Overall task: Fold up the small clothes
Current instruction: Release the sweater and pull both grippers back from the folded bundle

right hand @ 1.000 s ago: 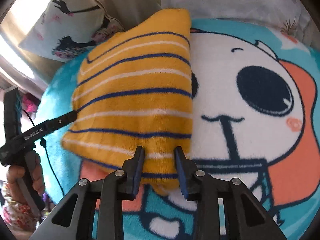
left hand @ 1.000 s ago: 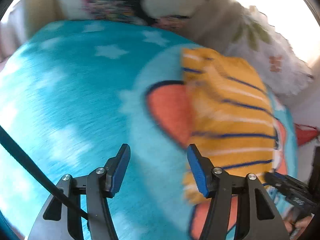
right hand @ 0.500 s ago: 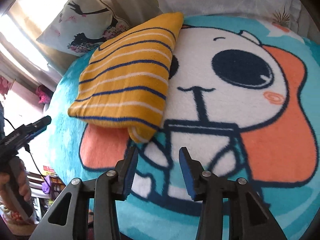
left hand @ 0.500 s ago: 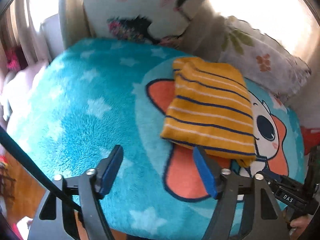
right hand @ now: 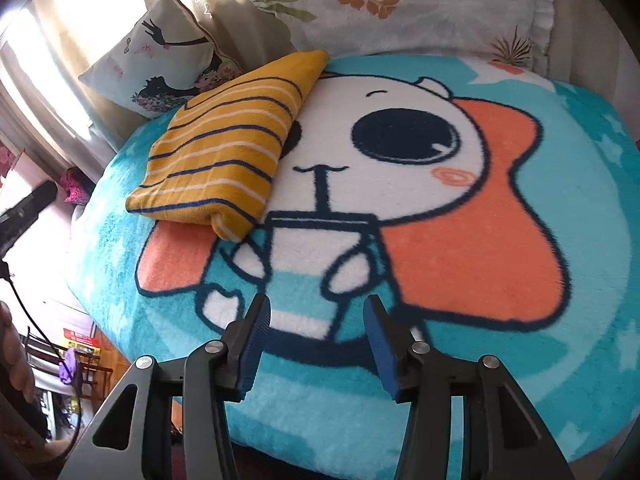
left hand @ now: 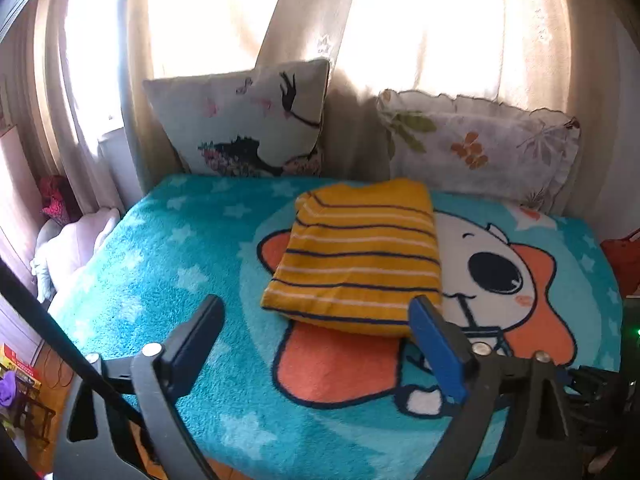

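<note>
A bed covered by a turquoise cartoon blanket (left hand: 168, 264) (right hand: 580, 128); a folded yellow striped garment (left hand: 360, 256) (right hand: 228, 148) lies on it toward eleven o'clock; two pillows (left hand: 248, 120) (right hand: 420, 4) stand along twelve o'clock.
</note>
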A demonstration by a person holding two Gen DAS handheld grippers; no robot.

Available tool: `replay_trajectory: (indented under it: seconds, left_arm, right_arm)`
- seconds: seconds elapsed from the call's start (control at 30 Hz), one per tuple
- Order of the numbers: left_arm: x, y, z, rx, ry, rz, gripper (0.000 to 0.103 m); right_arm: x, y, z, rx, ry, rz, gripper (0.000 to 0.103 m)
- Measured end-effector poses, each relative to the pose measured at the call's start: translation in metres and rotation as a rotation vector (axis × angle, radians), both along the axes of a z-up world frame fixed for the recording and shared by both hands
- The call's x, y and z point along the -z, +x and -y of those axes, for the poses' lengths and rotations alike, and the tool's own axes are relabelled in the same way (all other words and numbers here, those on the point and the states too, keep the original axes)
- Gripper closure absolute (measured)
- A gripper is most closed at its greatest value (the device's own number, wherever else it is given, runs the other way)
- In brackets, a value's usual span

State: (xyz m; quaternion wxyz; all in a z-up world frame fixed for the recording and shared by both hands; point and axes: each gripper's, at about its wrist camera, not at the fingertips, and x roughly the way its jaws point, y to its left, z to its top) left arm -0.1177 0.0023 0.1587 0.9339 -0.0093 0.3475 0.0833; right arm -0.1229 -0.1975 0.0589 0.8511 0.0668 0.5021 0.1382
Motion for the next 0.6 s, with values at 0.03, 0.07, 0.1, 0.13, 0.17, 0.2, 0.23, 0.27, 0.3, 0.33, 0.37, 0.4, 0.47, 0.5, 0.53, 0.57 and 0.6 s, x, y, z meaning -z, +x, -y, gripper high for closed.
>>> replay_trajectory:
  seconds: [0.03,0.07,0.1,0.13,0.17,0.2,0.23,0.27,0.3,0.33,0.37,0.4,0.47,0.5,0.53,0.57,0.6]
  left_arm:
    - [-0.001,-0.002,0.004,0.0,0.015,0.008,0.007]
    - [-0.001,-0.003,0.009,0.002,0.036,0.014,0.007]
    - [0.0,-0.004,0.013,0.006,0.053,0.018,0.006]
    - [0.0,-0.005,0.017,0.012,0.068,0.017,0.006]
    - [0.002,-0.006,0.021,0.023,0.073,0.009,0.006]
    - [0.004,-0.006,0.023,0.034,0.073,-0.003,0.006]
    - [0.006,-0.005,0.025,0.044,0.074,-0.024,0.006]
    - [0.01,-0.004,0.027,0.053,0.078,-0.052,0.006]
    - [0.013,-0.003,0.029,0.065,0.08,-0.079,0.006]
    - [0.016,-0.002,0.03,0.072,0.08,-0.094,0.006]
    - [0.019,-0.002,0.031,0.076,0.084,-0.111,0.006]
    - [0.022,-0.002,0.031,0.076,0.089,-0.123,0.006]
    - [0.025,-0.001,0.03,0.073,0.089,-0.138,0.006]
    - [0.026,-0.001,0.029,0.069,0.087,-0.142,0.006]
    - [0.027,0.0,0.028,0.064,0.085,-0.147,0.006]
    - [0.029,0.001,0.027,0.058,0.081,-0.154,0.006]
    - [0.03,0.001,0.025,0.054,0.076,-0.163,0.006]
  right_arm:
    - [-0.001,-0.002,0.001,-0.001,-0.004,0.003,0.049]
    - [-0.001,-0.004,0.001,-0.003,-0.008,0.008,0.049]
    - [-0.002,-0.005,0.002,-0.004,-0.011,0.013,0.048]
    - [-0.002,-0.006,0.003,-0.003,-0.012,0.016,0.048]
    - [-0.003,-0.006,0.003,-0.002,-0.012,0.018,0.047]
    - [-0.003,-0.006,0.003,-0.001,-0.01,0.018,0.047]
    - [-0.002,-0.006,0.003,0.001,-0.009,0.017,0.046]
    - [-0.001,-0.005,0.003,0.002,-0.01,0.014,0.046]
    - [0.0,-0.004,0.002,0.003,-0.012,0.009,0.045]
    - [0.002,-0.004,0.002,0.001,-0.011,0.005,0.044]
    - [0.002,-0.004,0.0,0.0,-0.011,0.002,0.044]
    - [0.004,-0.003,-0.001,-0.004,-0.011,-0.002,0.044]
    - [0.006,-0.003,-0.005,-0.01,-0.014,-0.007,0.044]
    - [0.007,-0.003,-0.008,-0.017,-0.017,-0.009,0.043]
    - [0.008,-0.002,-0.009,-0.022,-0.019,-0.012,0.043]
    - [0.008,-0.002,-0.01,-0.024,-0.02,-0.013,0.043]
    - [0.009,-0.001,-0.012,-0.029,-0.021,-0.015,0.043]
